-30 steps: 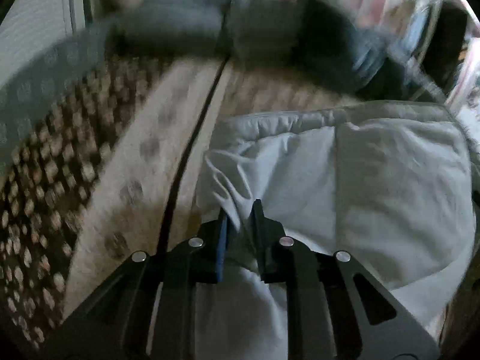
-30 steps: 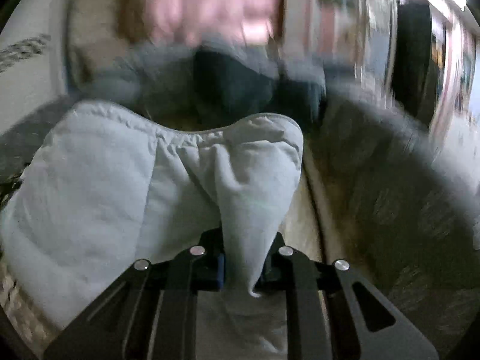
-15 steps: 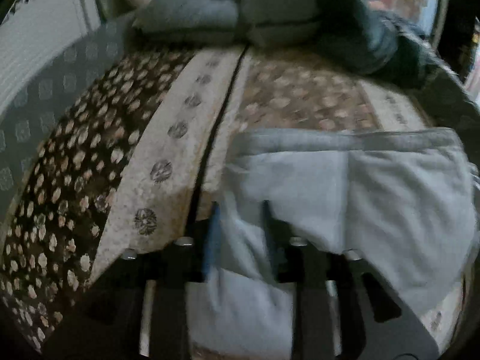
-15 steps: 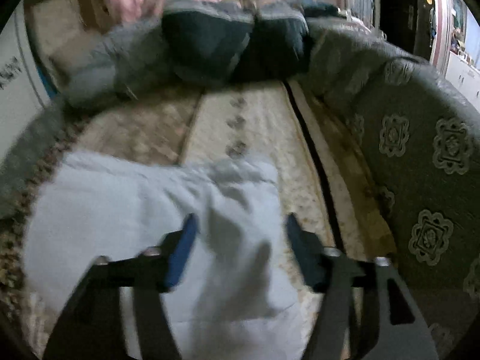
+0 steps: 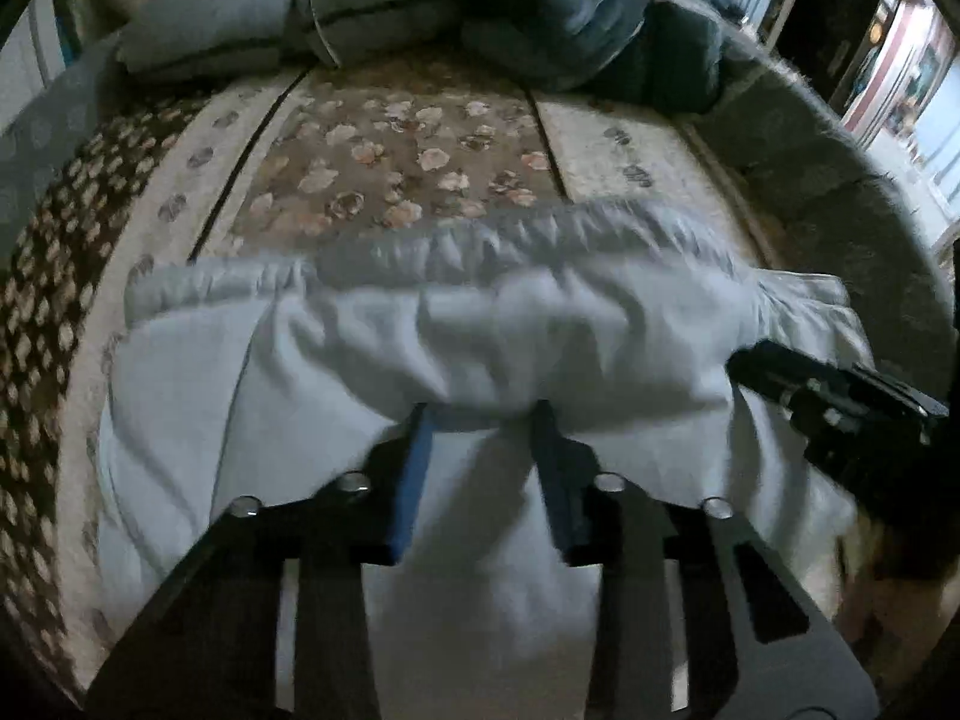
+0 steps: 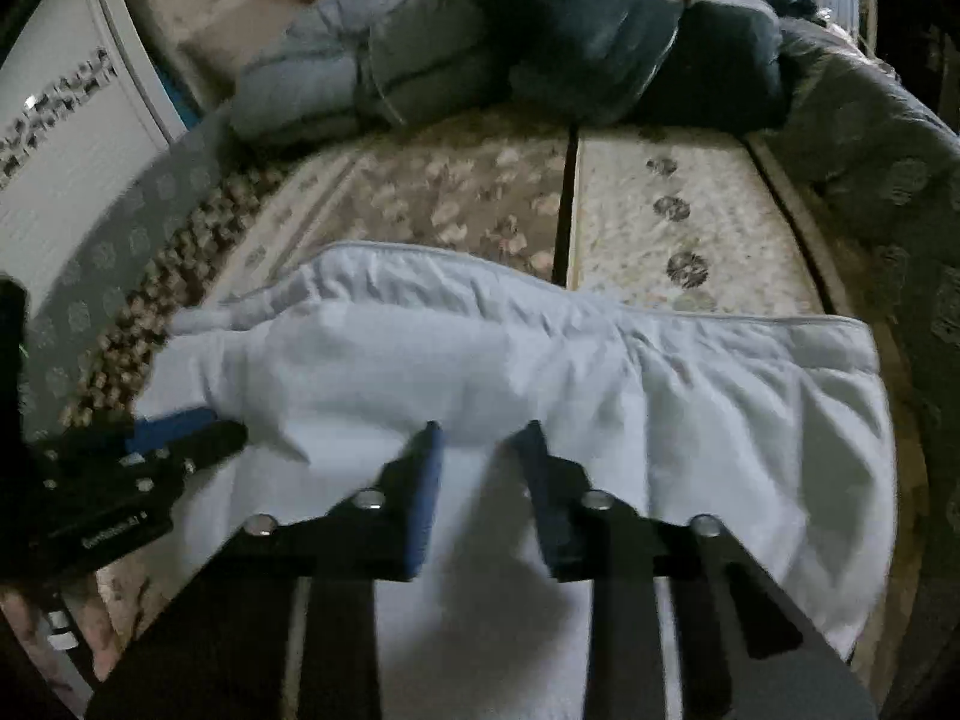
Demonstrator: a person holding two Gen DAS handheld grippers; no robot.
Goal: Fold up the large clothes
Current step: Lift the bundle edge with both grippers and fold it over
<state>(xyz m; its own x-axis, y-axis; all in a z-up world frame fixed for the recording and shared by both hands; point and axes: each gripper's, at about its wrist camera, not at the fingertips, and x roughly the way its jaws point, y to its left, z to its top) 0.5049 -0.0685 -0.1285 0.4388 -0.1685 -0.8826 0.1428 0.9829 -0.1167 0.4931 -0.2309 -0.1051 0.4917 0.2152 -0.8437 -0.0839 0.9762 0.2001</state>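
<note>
Left gripper body: in the right wrist view, the left gripper (image 6: 180, 438) carries one line of small white print along its black side; blur leaves it unreadable.
White panel: the panel (image 6: 60, 138) at upper left of that view bears a dark band that may be lettering or ornament; it cannot be told which.
Left wrist view: no text, label or number can be read.

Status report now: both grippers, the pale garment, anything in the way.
Left gripper and right gripper both closing, pale garment bunched between their fingers. Garment lies on patterned bed cover. Folded quilts beyond, clear of it.
</note>
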